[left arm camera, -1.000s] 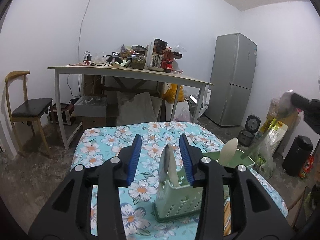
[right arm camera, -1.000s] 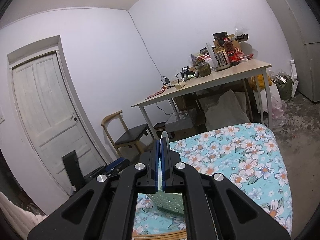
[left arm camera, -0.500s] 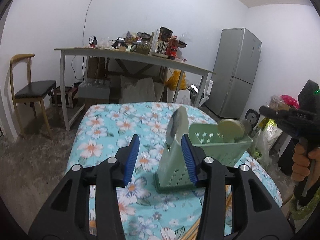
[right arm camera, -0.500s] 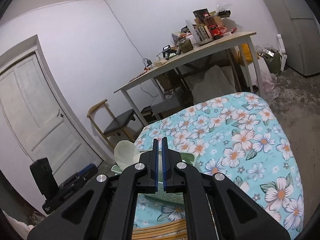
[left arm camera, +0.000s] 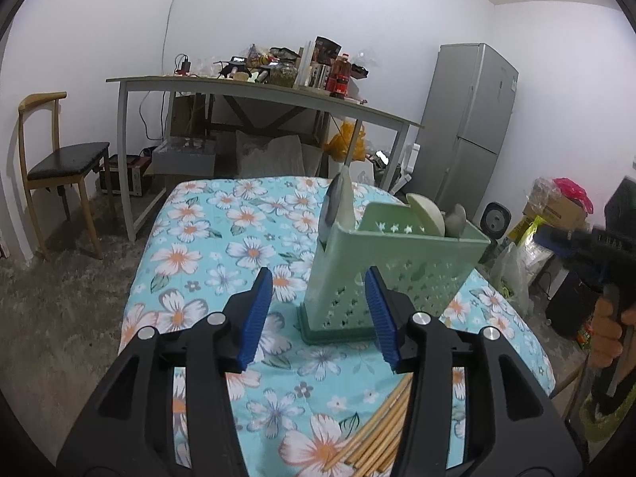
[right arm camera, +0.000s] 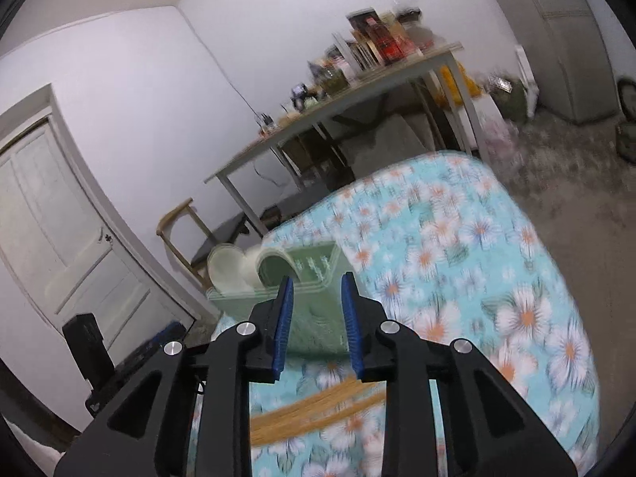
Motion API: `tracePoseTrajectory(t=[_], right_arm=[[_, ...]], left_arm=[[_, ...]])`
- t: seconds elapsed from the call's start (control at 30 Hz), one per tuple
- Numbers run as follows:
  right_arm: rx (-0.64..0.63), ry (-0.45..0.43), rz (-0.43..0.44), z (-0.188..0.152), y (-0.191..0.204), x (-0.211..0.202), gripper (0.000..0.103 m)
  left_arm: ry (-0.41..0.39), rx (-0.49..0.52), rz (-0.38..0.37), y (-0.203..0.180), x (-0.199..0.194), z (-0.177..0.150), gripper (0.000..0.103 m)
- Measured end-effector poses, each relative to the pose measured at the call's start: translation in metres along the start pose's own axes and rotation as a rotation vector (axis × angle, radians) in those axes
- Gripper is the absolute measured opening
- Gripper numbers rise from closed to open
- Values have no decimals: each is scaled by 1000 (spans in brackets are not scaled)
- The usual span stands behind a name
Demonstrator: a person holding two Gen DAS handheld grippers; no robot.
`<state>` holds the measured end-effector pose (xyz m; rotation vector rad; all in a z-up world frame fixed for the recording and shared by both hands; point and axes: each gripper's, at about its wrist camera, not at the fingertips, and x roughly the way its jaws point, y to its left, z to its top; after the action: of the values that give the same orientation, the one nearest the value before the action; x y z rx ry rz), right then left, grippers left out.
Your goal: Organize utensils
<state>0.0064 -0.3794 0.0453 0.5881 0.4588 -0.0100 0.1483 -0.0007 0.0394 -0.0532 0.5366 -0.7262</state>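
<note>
A pale green perforated caddy (left arm camera: 391, 274) stands on the floral tablecloth (left arm camera: 222, 238) with several pale spoons (left arm camera: 338, 202) upright in it. My left gripper (left arm camera: 320, 316) is just short of the caddy's near corner, its jaws opening with nothing between them. In the right wrist view, which is blurred, the caddy (right arm camera: 318, 274) and its spoons (right arm camera: 232, 272) lie beyond my right gripper (right arm camera: 317, 326). Its jaws are opening and hold nothing. A bundle of wooden chopsticks (left arm camera: 377, 433) lies on the cloth under both grippers, the same chopsticks (right arm camera: 318, 401) crossing below the right jaws.
A person's hand (left arm camera: 608, 326) holds the right gripper at the table's right edge. Behind stand a cluttered desk (left arm camera: 254, 91), a wooden chair (left arm camera: 59, 159), a grey fridge (left arm camera: 469, 131), and bags and boxes (left arm camera: 556, 206) on the floor. A white door (right arm camera: 51, 218) is at the left.
The right gripper sank toward the table and its shut jaws parted, leaving the spoon it held in the caddy. The left gripper dropped lower and its jaws widened.
</note>
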Motion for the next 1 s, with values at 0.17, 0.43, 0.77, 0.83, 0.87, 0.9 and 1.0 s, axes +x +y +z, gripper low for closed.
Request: tracePoseTrajectory(t=[0.17, 0.43, 0.77, 0.83, 0.87, 0.9, 1.0], right_arm=[[100, 123, -32, -44, -20, 16, 26], [240, 324, -23, -103, -38, 52, 26], [343, 383, -16, -123, -51, 76, 26], [373, 371, -5, -123, -56, 78, 26], [389, 366, 1, -122, -59, 80, 24], [402, 359, 3, -121, -62, 81, 24], [460, 346, 16, -118, -74, 85, 17]], left_arm=[[45, -1, -3, 1, 2, -11, 46], [140, 6, 17, -2, 9, -36, 47], [189, 6, 32, -3, 17, -47, 47], [192, 7, 31, -4, 18, -47, 47], [194, 9, 28, -5, 19, -47, 47], [196, 10, 26, -5, 20, -47, 47], [199, 12, 18, -7, 23, -47, 47]])
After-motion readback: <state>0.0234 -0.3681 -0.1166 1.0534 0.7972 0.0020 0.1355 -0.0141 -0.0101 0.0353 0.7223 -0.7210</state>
